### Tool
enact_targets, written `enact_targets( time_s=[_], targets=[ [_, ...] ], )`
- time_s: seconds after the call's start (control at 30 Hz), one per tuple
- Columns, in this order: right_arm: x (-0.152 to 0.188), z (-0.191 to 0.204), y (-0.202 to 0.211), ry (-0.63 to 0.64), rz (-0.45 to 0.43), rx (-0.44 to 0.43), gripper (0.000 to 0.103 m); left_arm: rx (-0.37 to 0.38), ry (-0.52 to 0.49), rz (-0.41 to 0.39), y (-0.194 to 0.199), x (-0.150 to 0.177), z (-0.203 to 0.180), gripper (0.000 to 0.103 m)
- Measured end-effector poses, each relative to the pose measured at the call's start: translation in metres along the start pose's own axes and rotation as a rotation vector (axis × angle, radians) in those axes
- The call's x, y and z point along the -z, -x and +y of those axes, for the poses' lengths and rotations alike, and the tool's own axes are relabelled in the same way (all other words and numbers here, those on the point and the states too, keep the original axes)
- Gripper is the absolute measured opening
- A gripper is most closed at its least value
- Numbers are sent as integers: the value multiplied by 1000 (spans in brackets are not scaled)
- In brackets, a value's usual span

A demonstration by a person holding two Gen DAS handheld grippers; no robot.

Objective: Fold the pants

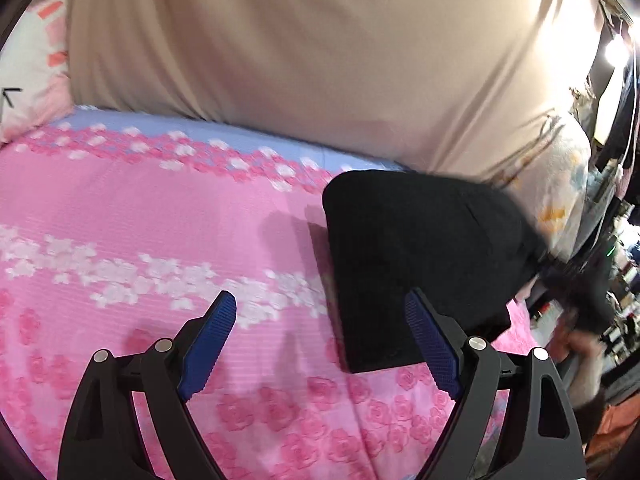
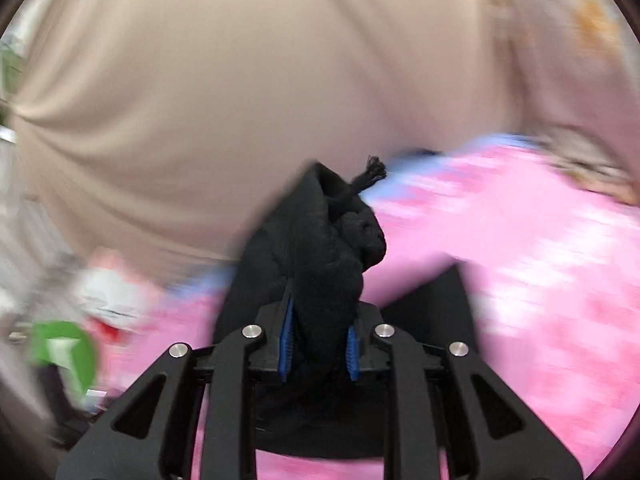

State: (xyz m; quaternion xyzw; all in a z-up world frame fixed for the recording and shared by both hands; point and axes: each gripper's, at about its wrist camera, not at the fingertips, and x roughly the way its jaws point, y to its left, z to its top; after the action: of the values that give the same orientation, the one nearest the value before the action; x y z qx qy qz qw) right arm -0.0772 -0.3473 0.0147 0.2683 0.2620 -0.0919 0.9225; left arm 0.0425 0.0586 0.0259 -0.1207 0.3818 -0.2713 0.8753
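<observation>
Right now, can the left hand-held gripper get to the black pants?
Probably yes. The left hand-held gripper stands open, and the black pants lie just ahead to its right on the pink bedspread, with nothing between.

left wrist view: set behind the left gripper (image 1: 320, 320), angled down over the pink bedspread (image 1: 120, 220), black pants (image 1: 420, 260) near | right wrist view: very close behind bunched pants (image 2: 320, 272), blurred | shared: bedspread, pants, beige cloth (image 1: 320, 40) backdrop
</observation>
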Motion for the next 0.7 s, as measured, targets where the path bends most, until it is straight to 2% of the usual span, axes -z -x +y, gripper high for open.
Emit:
enact_targets(
  time_s=[0.07,0.13,0.2,0.27,0.3,0.4,0.57,0.63,0.67,0.7],
  targets=[
    [23,-37,-18,-59,72,73,20,52,21,53,-22,1,-5,84],
    [31,-47,-19,-88,68,23,25,101,51,105,-46,-1,-11,84],
    [27,-46,-10,-99,44,-1,37,152,84,156,-71,-5,-17,84],
    [20,-43,1,-84,5,5,46,170,133,192,-90,-7,-17,84],
    [18,-45,6,-83,-7,6,54,186,172,213,-102,-7,-14,84],
    [15,-57,14,-108,-15,-15,66,224,300,271,-130,-2,-2,84],
    [24,-77,-6,-210,77,-101,75,222,345,345,-165,6,-4,84],
    [28,-79,-22,-222,117,-128,76,246,360,323,-172,4,-6,86],
    [30,-80,-35,-244,140,-146,74,261,358,331,-177,1,-7,76],
    [32,-78,-41,-249,142,-137,59,253,360,331,-180,-1,-7,63]
  ],
)
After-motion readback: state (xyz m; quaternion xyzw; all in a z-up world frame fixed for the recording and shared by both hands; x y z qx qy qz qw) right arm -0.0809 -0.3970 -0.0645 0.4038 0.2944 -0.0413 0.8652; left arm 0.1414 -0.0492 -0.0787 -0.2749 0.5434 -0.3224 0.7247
